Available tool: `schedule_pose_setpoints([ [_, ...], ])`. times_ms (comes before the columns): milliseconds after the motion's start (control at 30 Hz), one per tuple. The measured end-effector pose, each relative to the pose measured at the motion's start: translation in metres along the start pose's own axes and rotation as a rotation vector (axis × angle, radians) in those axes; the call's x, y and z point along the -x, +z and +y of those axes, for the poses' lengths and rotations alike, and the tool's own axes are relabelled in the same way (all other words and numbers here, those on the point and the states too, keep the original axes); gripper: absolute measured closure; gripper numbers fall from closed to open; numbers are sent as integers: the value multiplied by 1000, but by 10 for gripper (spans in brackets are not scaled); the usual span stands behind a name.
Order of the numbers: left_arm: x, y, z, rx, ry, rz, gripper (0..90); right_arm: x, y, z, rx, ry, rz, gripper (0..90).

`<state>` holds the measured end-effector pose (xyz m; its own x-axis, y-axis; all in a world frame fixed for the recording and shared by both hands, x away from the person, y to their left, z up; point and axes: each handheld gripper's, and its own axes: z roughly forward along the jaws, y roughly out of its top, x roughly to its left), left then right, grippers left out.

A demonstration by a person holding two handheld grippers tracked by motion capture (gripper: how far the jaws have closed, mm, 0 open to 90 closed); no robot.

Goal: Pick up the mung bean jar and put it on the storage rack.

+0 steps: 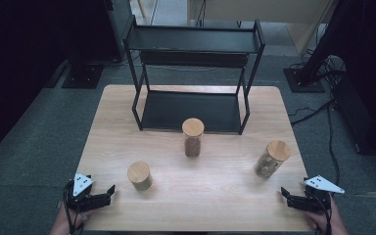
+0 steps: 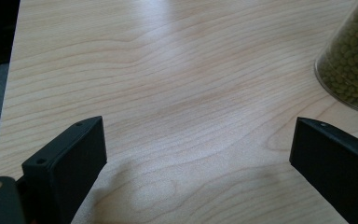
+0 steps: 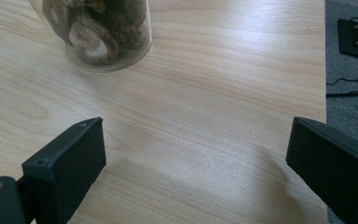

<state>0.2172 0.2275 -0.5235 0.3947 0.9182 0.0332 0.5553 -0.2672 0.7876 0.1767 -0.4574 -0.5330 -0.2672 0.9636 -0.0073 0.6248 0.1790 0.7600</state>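
Note:
Three clear jars with wooden lids stand on the wooden table [image 1: 225, 191]. The short jar of green beans [image 1: 139, 176] is at the front left and reaches into the left gripper view [image 2: 352, 70] at the right edge. A tall jar of brown grains [image 1: 193, 137] stands in the middle. The jar of dried mushrooms [image 1: 271, 159] stands at the right and also at the top of the right gripper view [image 3: 100, 32]. My left gripper [image 1: 108, 194] rests open at the front left corner, nothing between its jaws. My right gripper [image 1: 285, 197] is open at the front right corner, also empty.
A black two-tier metal rack [image 1: 193, 73] stands at the back of the table, both shelves bare. Cables [image 1: 323, 112] and stand bases lie on the grey floor to the right. A person's hands [image 1: 66, 225] hold the grippers at the near edge.

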Motion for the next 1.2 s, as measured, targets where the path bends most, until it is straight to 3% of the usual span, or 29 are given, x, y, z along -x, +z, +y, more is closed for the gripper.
schedule_pose_setpoints([
  [400, 3, -2, -1, 3, 12, 2, 43, 0, 1, 1, -11, -3, 8, 42],
  [800, 14, -2, -1, 11, 25, -42, 43, 0, 2, 1, -17, -8, 15, 42],
  [1200, 32, -2, 3, 16, 70, -76, 43, -1, 2, 1, -23, -15, 19, 42],
])
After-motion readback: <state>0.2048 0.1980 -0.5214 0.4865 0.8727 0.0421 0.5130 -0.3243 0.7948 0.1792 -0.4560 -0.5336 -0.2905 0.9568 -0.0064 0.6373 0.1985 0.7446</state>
